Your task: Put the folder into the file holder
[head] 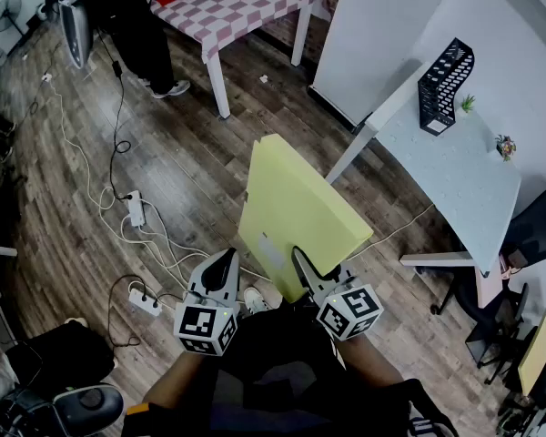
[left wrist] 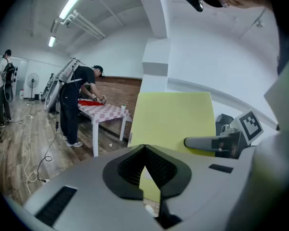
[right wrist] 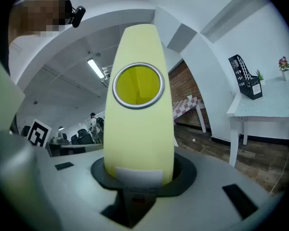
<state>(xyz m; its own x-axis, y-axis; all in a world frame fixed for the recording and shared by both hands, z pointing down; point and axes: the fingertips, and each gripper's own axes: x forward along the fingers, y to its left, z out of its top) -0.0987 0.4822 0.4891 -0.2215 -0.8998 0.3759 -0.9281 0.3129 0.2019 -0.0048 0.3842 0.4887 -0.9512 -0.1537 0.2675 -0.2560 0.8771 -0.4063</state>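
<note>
My right fingers (head: 302, 267) are clamped on the lower edge of the yellow folder (head: 296, 203), which stands upright in the air above the wooden floor (head: 164, 153). It is short of the white tabletop (head: 455, 176) and not touching it. Looking along those fingers, I see the folder's spine with its ring hole filling the gap. My left fingers (head: 220, 273) are closed tip to tip on nothing, just beside the folder. The black file holder (head: 444, 73) stands at the tabletop's far end, by the wall.
</note>
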